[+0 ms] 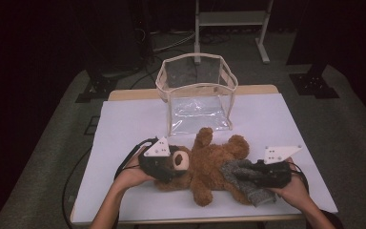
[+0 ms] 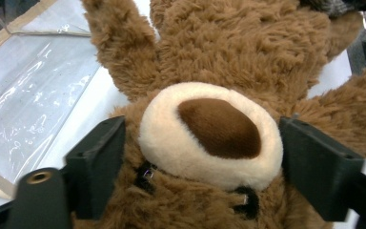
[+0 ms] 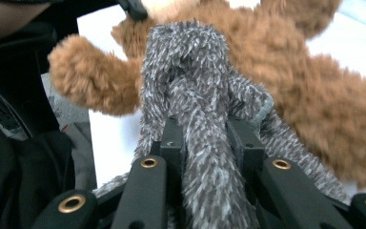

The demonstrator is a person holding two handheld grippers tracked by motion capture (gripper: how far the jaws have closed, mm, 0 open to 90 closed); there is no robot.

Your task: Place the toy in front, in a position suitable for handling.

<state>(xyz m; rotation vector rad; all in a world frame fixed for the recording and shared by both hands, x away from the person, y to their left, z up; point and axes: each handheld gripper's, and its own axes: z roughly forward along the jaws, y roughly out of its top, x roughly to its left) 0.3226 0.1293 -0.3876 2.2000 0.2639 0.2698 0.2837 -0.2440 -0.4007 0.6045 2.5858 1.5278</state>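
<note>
Midway through dressing: left gripper braced around teddy bear head, right gripper clenched on grey sock; next, stretching over leg.

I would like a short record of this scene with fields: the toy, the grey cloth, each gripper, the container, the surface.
toy: brown teddy bear, lying on its back on the table
grey cloth: fuzzy grey sock, lying over the bear's leg
left gripper: jaws on either side of the bear's head
right gripper: shut on the sock
container: clear plastic bag, upright, open, behind the bear
surface: white table
</note>
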